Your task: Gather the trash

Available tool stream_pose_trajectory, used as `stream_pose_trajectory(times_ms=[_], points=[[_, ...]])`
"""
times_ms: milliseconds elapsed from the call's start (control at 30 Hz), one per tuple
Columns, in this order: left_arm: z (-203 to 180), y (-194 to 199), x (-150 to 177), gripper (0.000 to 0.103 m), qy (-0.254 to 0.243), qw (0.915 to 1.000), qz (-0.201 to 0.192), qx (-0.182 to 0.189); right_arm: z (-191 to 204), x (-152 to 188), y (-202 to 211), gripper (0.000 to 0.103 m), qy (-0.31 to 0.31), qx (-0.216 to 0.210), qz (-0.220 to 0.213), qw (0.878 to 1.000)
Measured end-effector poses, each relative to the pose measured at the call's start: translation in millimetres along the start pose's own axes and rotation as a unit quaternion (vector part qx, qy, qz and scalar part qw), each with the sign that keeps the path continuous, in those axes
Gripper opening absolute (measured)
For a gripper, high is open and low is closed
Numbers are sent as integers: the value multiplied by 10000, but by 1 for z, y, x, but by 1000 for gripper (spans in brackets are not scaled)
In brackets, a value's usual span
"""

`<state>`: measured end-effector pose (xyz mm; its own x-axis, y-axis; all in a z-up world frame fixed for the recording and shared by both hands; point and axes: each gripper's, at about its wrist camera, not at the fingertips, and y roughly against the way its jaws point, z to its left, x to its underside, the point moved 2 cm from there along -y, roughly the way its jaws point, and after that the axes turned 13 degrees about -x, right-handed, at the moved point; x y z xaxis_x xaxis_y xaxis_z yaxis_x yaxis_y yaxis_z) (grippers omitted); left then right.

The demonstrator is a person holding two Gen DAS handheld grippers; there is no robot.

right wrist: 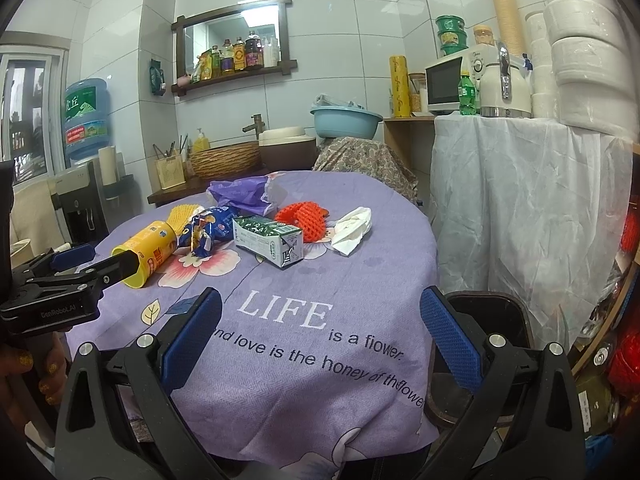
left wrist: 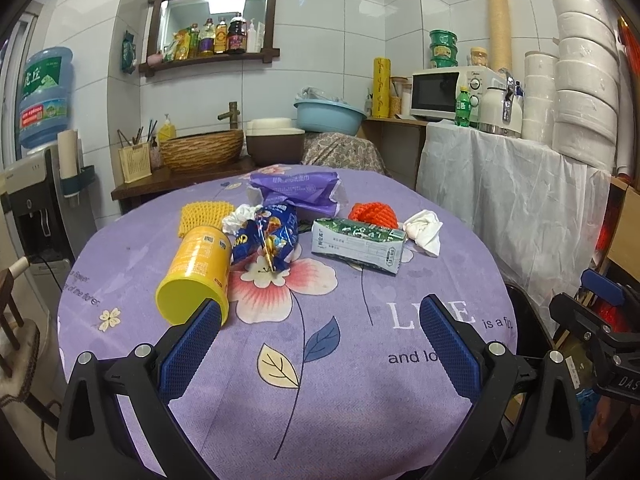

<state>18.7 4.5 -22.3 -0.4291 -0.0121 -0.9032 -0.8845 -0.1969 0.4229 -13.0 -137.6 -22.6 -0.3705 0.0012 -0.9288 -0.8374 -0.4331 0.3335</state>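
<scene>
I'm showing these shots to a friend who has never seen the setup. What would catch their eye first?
Probably the litter clustered mid-table on the purple flowered tablecloth: a yellow can lying on its side at the left, a crumpled blue snack bag beside it, and a green milk carton to the right. Behind the carton sit an orange foam net and a white crumpled tissue. Both hand-held grippers are open, and the left hand-held gripper is close to the can.

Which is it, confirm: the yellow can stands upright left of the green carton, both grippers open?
Wrong on one point: the yellow can lies on its side, open end toward the camera, as the left wrist view shows. It is left of the green carton, and the left gripper and right gripper are open.
</scene>
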Motion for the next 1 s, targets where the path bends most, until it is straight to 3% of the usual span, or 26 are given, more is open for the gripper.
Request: stream_pose_trajectory(times_ms=[133, 333, 433, 600, 700, 767, 1000], points=[[10, -10, 9, 98, -11, 9996, 266, 49, 0, 0, -14, 98, 63, -232, 271, 9993], [42, -19, 11, 98, 61, 9982, 587, -35, 3, 13, -50, 98, -30, -896, 1060, 9903], [69, -30, -1, 98, 9, 9969, 758, -219, 4, 15, -57, 98, -44, -1079, 1181, 9871], [106, -75, -43, 97, 172, 9888, 1484, 23, 9, 12, -65, 98, 57, -1095, 1204, 9867], [108, -115, -56, 90, -230, 9792, 2016, -14, 14, 10, -66, 98, 25, -1210, 1185, 9855], [110, -144, -60, 78, -295, 9687, 2465, 25, 17, 11, -67, 98, 45, -1236, 1199, 9851], [94, -204, -50, 75, -589, 9326, 3550, 267, 15, 18, -68, 98, 34, -1212, 1316, 9839]])
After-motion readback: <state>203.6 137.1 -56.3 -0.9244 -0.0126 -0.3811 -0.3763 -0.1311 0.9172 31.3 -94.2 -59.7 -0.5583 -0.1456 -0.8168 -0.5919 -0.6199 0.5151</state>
